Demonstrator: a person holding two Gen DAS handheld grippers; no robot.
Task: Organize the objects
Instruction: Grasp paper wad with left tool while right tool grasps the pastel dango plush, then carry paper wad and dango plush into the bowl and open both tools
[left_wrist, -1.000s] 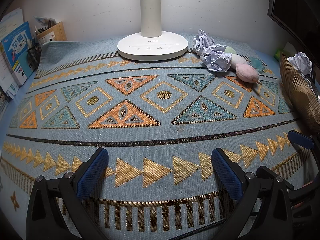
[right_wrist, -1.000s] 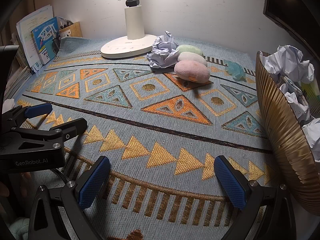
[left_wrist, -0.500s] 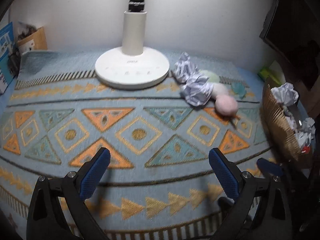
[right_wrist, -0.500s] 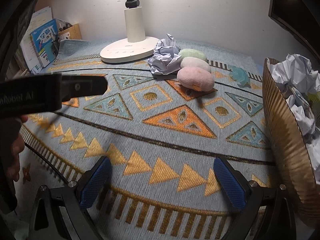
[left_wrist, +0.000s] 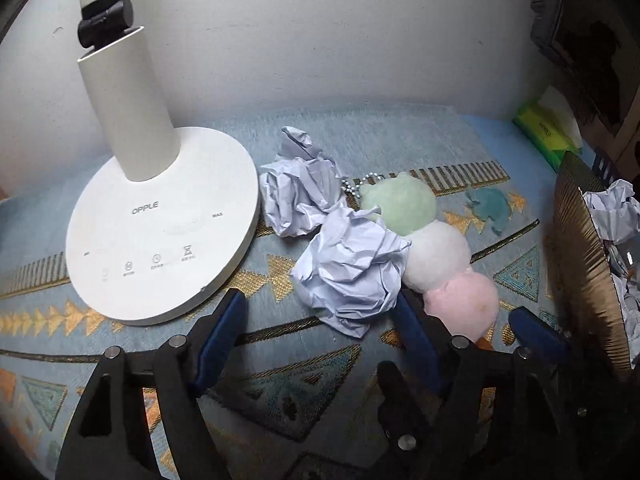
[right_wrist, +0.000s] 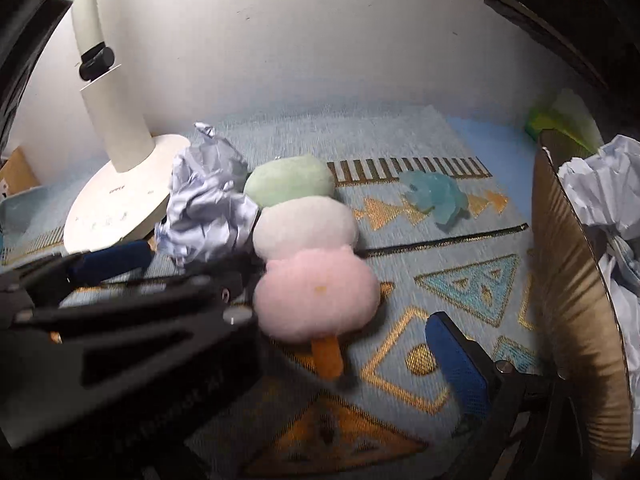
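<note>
My left gripper (left_wrist: 320, 320) stands open on the patterned mat, its blue fingers on either side of the near edge of a crumpled paper ball (left_wrist: 352, 276). A second paper ball (left_wrist: 296, 196) lies behind it by the lamp. A plush skewer of green, white and pink balls (right_wrist: 312, 272) lies to the right of the paper. My right gripper (right_wrist: 320, 332) is open in front of the pink ball and orange stick. Only its right finger (right_wrist: 456, 360) shows, because the left gripper's black body (right_wrist: 120, 320) hides the other.
A white lamp base (left_wrist: 160, 232) stands at the left against the wall. A gold ribbed basket (right_wrist: 572, 280) holding crumpled paper stands at the right edge. A small teal piece (right_wrist: 436, 196) lies behind the plush, and a green tissue pack (left_wrist: 544, 128) sits in the far right corner.
Both grippers have moved forward and right across the mat, from its front edge up to the paper and plush. The left gripper now crosses in front of the right camera.
</note>
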